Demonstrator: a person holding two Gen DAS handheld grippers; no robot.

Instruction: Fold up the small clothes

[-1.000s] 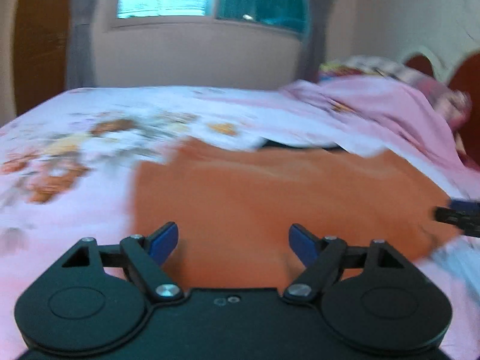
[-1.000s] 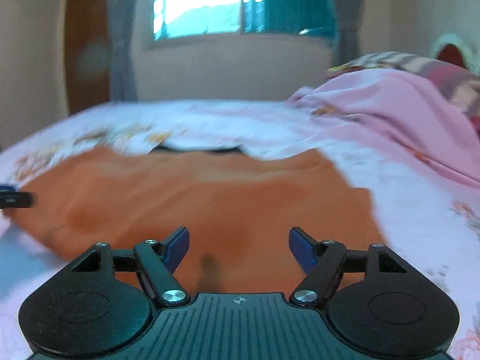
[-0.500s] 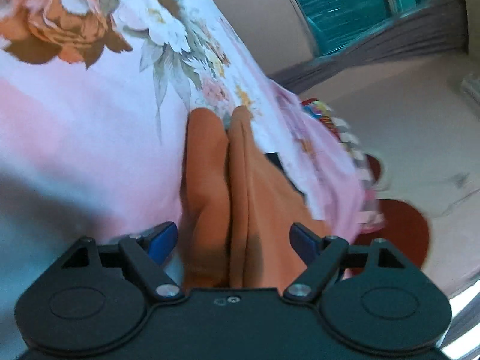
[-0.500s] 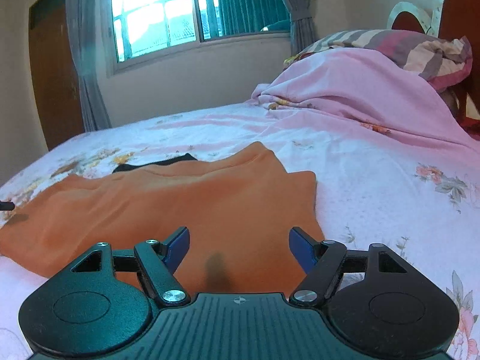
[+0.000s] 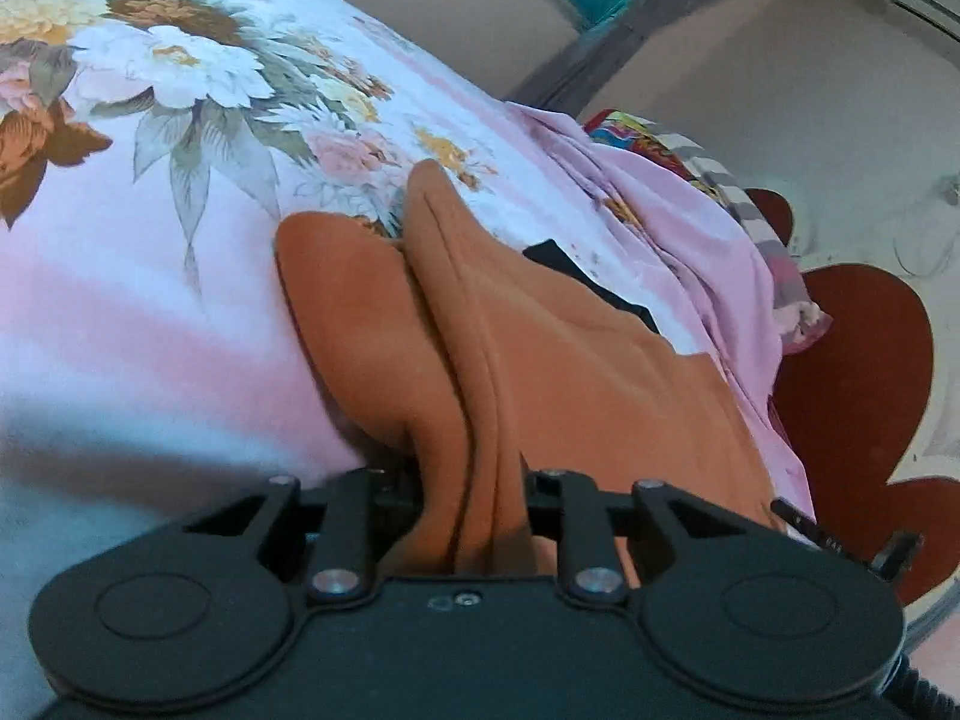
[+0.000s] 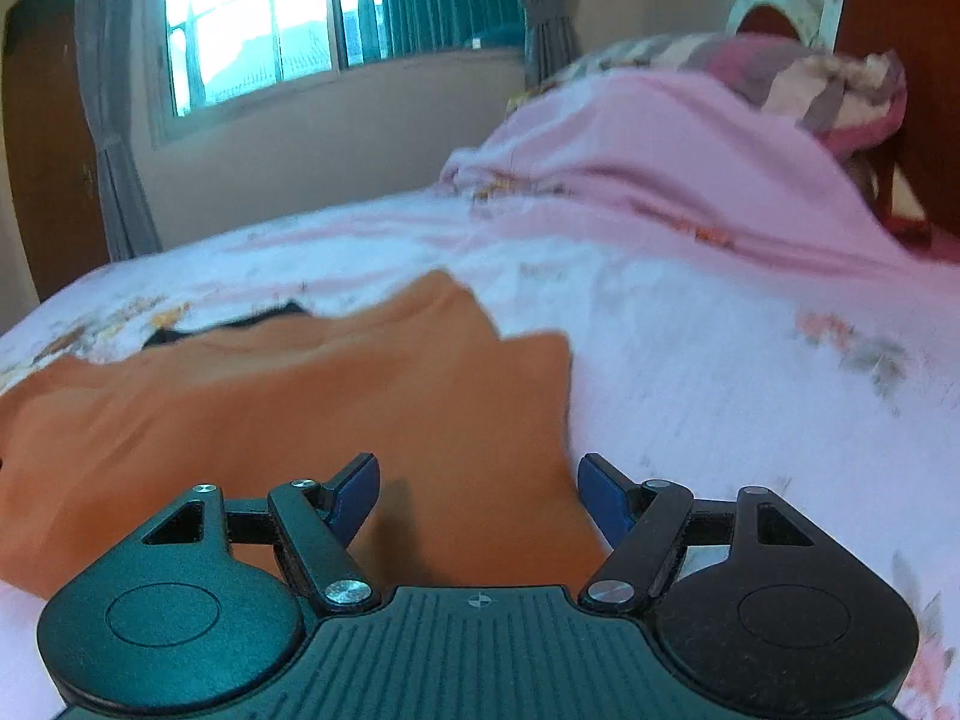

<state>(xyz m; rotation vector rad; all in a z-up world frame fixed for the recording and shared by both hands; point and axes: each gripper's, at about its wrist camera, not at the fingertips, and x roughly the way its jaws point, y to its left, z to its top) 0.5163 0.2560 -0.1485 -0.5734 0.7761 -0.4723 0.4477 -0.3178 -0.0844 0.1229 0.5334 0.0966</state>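
Note:
An orange garment (image 5: 570,360) lies spread on the floral bed sheet (image 5: 150,276). In the left wrist view, which is rolled sideways, a raised fold at its edge runs between the jaws of my left gripper (image 5: 471,480). The jaws are closing and pinch that fold, which hides the pads. In the right wrist view the same orange garment (image 6: 300,408) stretches to the left. My right gripper (image 6: 480,480) is open just over its near right part, with cloth below the fingers but nothing gripped.
A black garment (image 6: 240,324) peeks out from under the orange one's far edge. A bunched pink blanket (image 6: 660,150) and a striped pillow (image 6: 828,78) lie at the head of the bed, by the dark red headboard (image 5: 852,348). A window and curtains are behind.
My left gripper rolled, dropped to the garment's edge and closed from wide open onto a fold of it. My right gripper shifted a little along the garment and stayed open.

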